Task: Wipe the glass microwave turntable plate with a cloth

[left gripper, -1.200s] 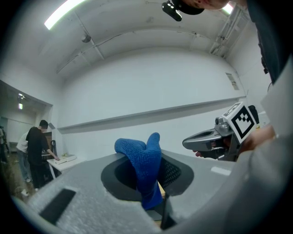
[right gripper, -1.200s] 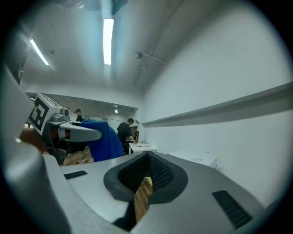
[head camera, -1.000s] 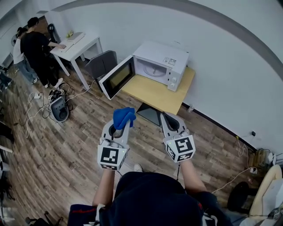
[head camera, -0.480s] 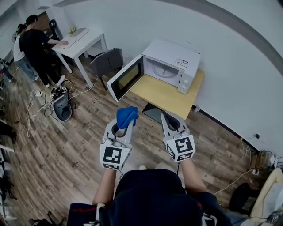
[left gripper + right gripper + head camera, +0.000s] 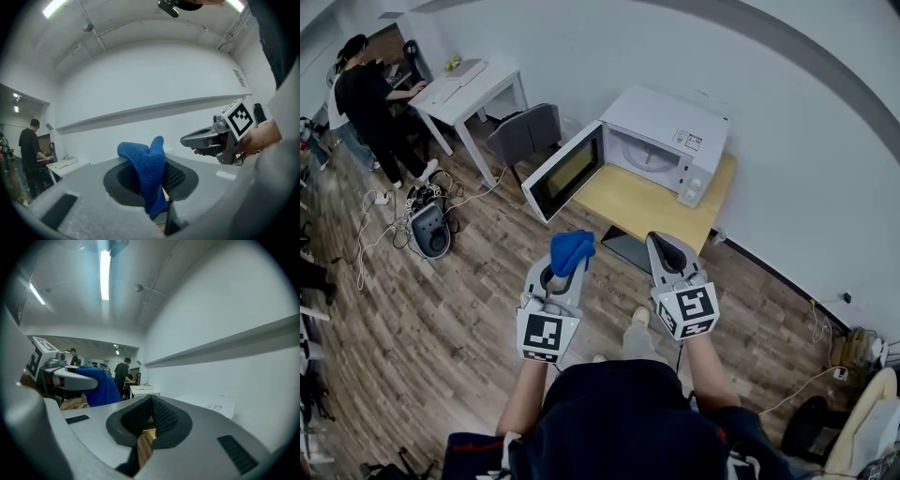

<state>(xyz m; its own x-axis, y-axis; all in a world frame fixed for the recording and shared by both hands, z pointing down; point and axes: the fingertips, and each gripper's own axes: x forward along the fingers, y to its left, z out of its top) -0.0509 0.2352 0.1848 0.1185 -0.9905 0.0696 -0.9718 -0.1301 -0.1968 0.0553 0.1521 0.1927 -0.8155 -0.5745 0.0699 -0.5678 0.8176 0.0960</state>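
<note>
A blue cloth (image 5: 571, 251) sticks up from my left gripper (image 5: 566, 262), whose jaws are shut on it; in the left gripper view the cloth (image 5: 146, 171) fills the gap between the pads. My right gripper (image 5: 662, 247) is held level beside it, shut and holding nothing, its pads (image 5: 157, 417) pressed together. Both are over the wooden floor, short of the table. Ahead, the white microwave (image 5: 670, 127) stands on a wooden table (image 5: 642, 204) with its door (image 5: 564, 172) swung open to the left. The glass turntable plate (image 5: 649, 157) lies inside the cavity.
A grey chair (image 5: 525, 132) stands left of the microwave door. Further left a white desk (image 5: 472, 86) has people (image 5: 366, 98) beside it. Cables and a dark round device (image 5: 429, 231) lie on the floor at left. A dark object (image 5: 626, 249) sits under the table.
Both grippers have travelled forward together toward the table with the microwave. The cloth stays clamped in the left gripper and the right stays shut.
</note>
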